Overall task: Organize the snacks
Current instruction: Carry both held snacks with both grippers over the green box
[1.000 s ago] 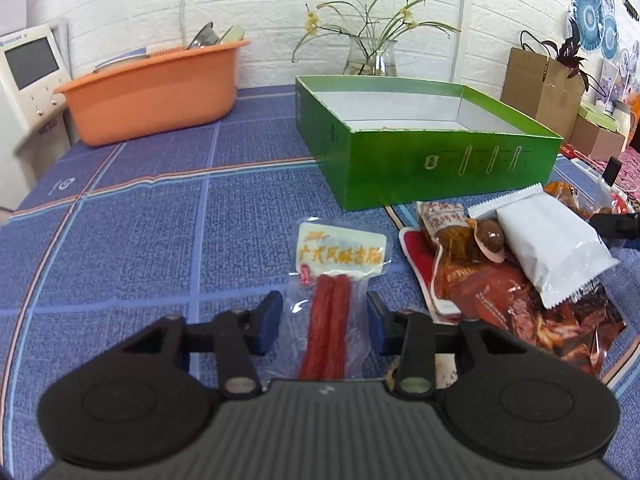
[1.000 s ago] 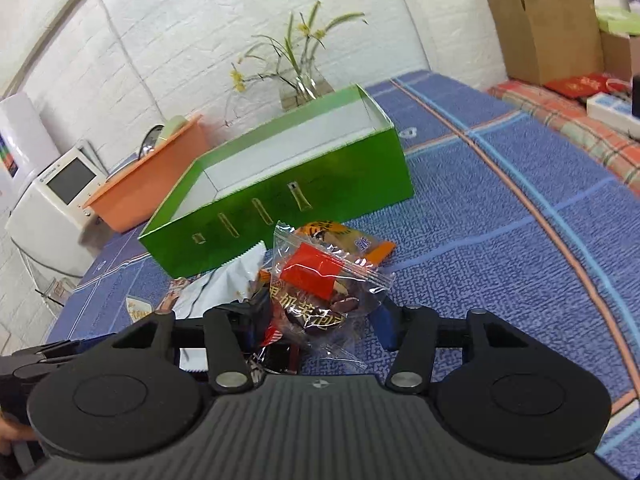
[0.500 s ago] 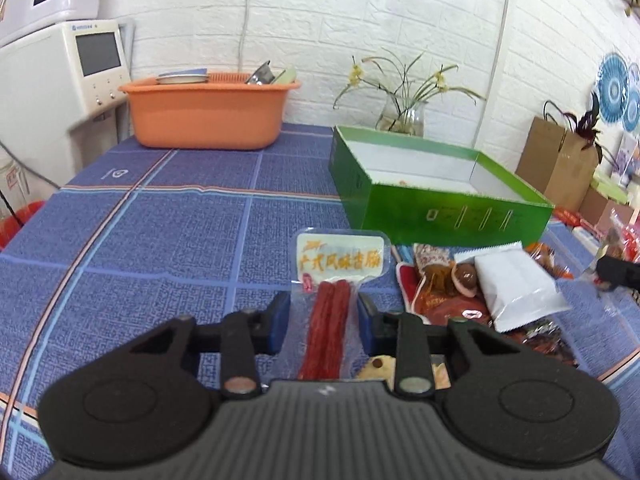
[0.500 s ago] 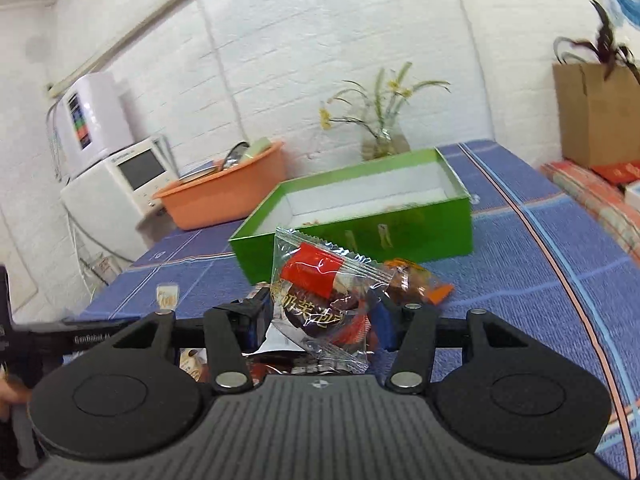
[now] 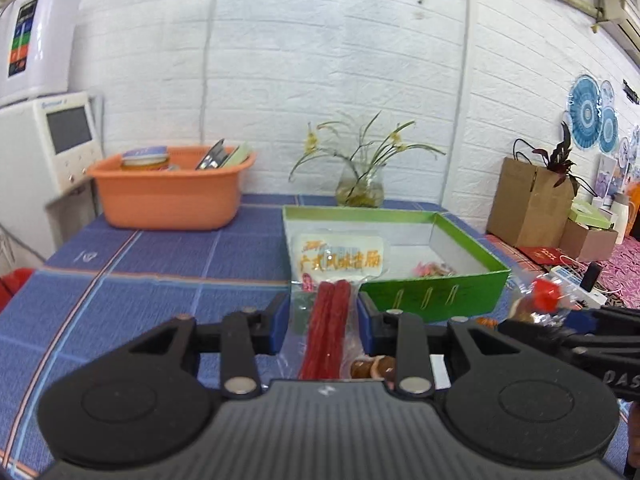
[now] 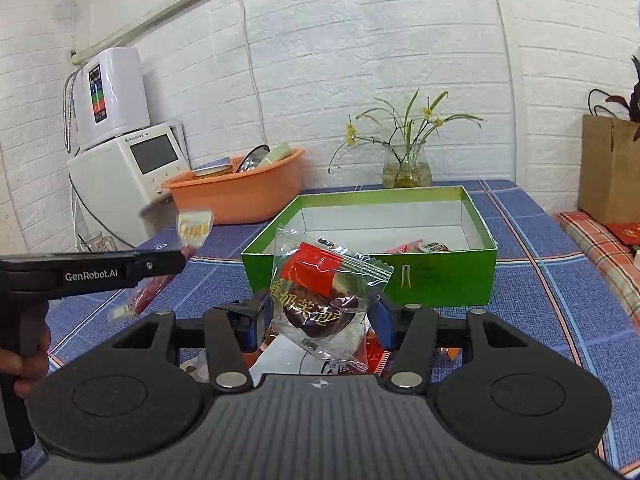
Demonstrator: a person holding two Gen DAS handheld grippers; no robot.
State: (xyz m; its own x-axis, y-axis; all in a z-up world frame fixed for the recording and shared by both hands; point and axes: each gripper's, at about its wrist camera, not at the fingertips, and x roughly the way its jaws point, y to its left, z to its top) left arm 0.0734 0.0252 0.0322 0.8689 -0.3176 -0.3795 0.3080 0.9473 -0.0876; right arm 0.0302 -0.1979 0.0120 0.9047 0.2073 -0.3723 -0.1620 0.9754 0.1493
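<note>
My left gripper (image 5: 322, 322) clamps the sausage pack (image 5: 334, 292); my right gripper (image 6: 320, 318) pinches the clear pastry packet (image 6: 320, 292). The green box (image 6: 436, 276) lies beyond; its contents are hard to make out.

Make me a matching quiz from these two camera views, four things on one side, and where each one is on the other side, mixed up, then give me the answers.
Things:
1. sausage pack
2. clear-wrapped pastry
3. orange basin
4. flower vase

Places:
A. behind the green box, by the wall
B. gripped in the right tool
C. gripped in the left tool
D. far left of the table, beside the white appliance

Pairs: 1-C, 2-B, 3-D, 4-A
</note>
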